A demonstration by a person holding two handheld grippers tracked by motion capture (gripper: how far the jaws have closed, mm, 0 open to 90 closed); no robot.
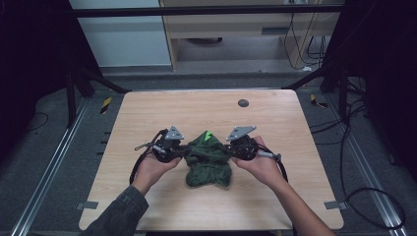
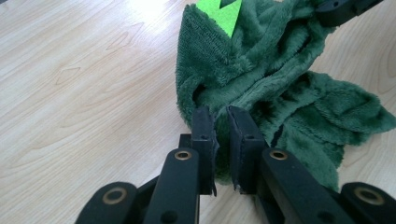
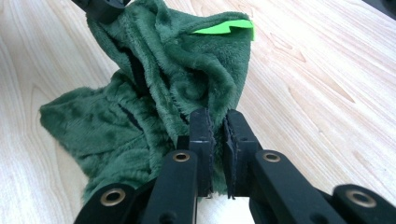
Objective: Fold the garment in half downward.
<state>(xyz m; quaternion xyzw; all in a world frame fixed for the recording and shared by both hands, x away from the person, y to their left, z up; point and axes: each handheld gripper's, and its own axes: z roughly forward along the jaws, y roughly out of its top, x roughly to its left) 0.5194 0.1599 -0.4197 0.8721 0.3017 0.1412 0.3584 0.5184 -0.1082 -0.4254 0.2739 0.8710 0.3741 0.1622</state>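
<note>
A dark green plush garment (image 1: 208,161) with a bright green patch (image 1: 208,134) lies bunched in the middle of the wooden table (image 1: 147,113). My left gripper (image 1: 184,152) is shut on the garment's left edge. In the left gripper view the garment (image 2: 280,88) fills the upper right, and plush fabric is pinched between the jaws of my left gripper (image 2: 220,116). My right gripper (image 1: 231,153) is shut on the garment's right edge. In the right gripper view its jaws (image 3: 219,119) clamp a fold of the garment (image 3: 154,93), whose green patch (image 3: 224,27) is at the top.
A small dark round grommet (image 1: 243,103) sits in the table near its far edge. Black frame bars (image 1: 98,81) stand at the table's far corners, and cables (image 1: 364,196) lie on the floor to the right. Bare tabletop surrounds the garment.
</note>
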